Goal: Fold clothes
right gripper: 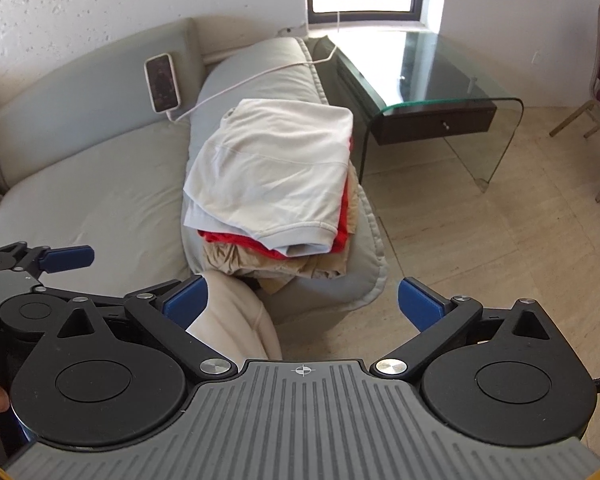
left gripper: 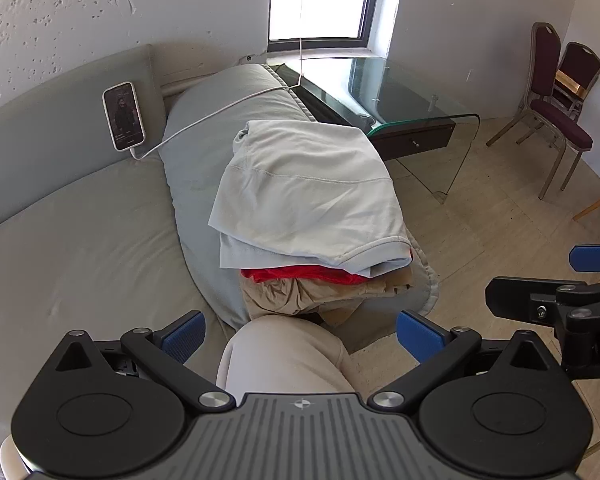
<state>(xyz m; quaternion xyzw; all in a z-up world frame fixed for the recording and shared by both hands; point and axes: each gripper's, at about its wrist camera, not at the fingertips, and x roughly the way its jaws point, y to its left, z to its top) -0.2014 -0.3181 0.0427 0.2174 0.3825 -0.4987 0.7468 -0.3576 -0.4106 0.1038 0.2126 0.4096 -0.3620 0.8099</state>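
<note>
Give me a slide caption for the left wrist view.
Open left claw hovers before a folded clothes stack on the sofa arm cushion.

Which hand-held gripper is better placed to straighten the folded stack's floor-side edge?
Probably the right hand-held gripper: open, empty and on the floor side of the stack. The left hand-held gripper, also open, faces the stack over the person's knee.

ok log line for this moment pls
left gripper open | right gripper open | nothing held | folded white shirt tops stack | phase: clear of stack
</note>
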